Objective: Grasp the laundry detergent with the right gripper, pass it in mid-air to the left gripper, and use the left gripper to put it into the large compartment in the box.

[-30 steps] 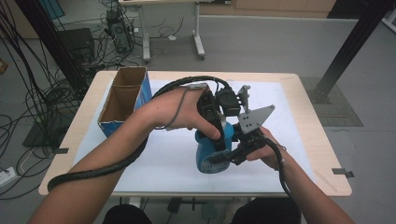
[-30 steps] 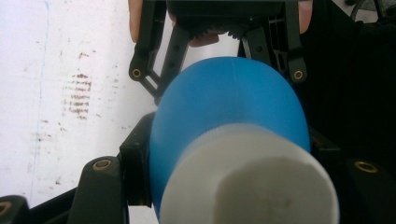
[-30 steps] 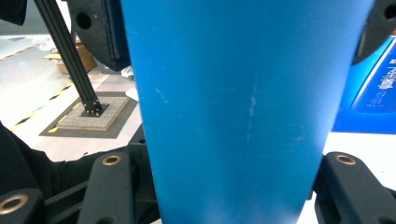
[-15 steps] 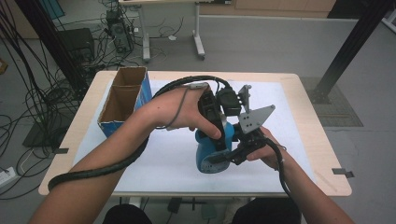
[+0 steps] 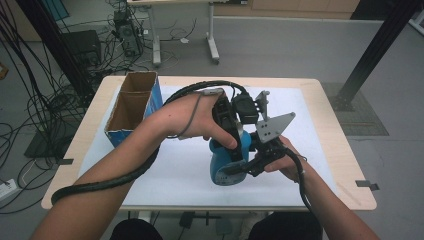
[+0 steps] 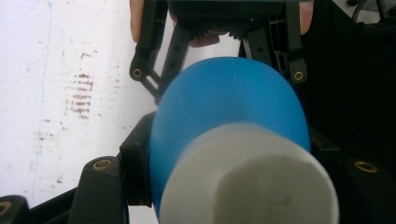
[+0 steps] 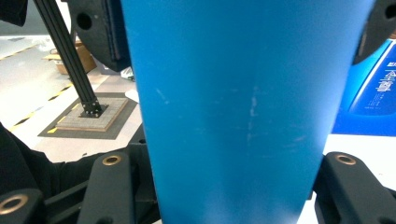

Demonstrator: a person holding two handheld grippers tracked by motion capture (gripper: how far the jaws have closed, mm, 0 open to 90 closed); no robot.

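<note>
The blue bottle is held between both grippers above the white mat. The left gripper pinches it near its white cap, one jaw on each side. The right gripper pinches the wide blue body, which stands between its jaws. A cardboard box stands well apart.

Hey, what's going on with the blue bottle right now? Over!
Left tool and right tool both shut on blue bottle, held over white mat. Cardboard box off to the left, nothing blocking.
</note>
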